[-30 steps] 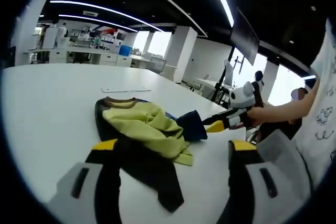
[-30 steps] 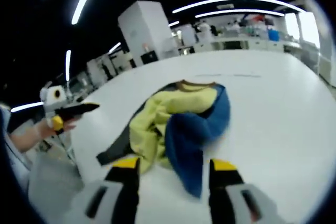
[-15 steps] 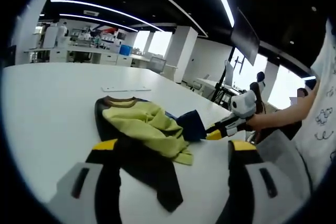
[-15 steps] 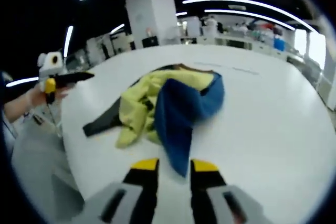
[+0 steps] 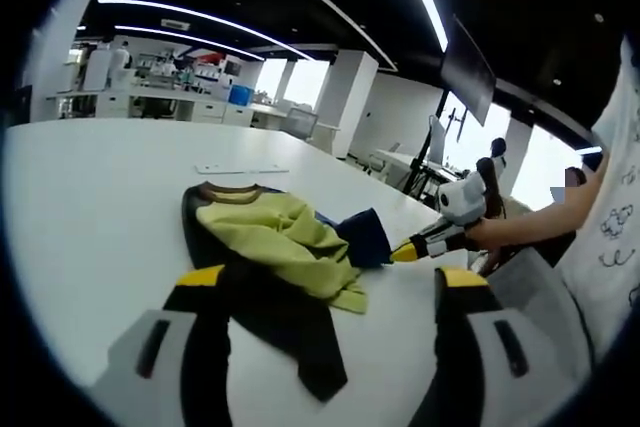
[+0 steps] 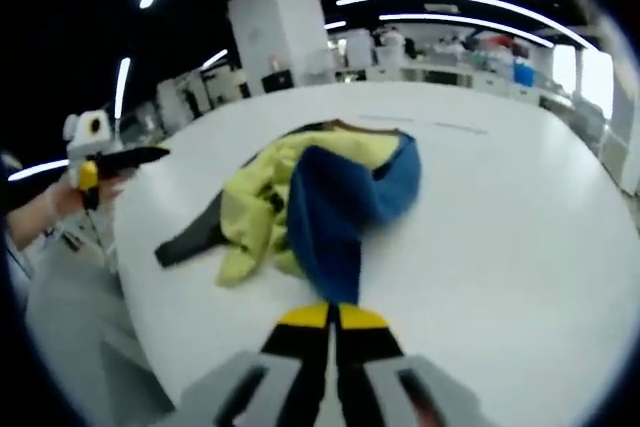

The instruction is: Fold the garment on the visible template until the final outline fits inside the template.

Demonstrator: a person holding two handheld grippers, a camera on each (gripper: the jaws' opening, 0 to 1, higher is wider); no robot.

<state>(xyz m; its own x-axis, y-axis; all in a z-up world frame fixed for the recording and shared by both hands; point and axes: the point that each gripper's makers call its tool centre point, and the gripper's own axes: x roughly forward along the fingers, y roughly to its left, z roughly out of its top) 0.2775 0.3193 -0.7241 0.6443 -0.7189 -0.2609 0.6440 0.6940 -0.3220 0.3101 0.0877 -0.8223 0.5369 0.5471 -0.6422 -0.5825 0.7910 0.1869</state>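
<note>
Looking along our left gripper [image 5: 325, 292], we see its two jaws spread wide apart and holding nothing, with the crumpled yellow, black and blue garment [image 5: 275, 252] lying between them on the white table [image 5: 90, 197]. Our right gripper [image 6: 333, 319] reaches in from the right. In the right gripper view its jaws are pinched together on the tip of the blue sleeve [image 6: 335, 217].

The left gripper [image 5: 325, 292] stands open over the white table [image 5: 90, 197]. The crumpled garment [image 5: 280, 247], yellow-green, dark and blue, lies between its jaws. At three o'clock, the right gripper [image 5: 400, 252] touches its blue edge.
</note>
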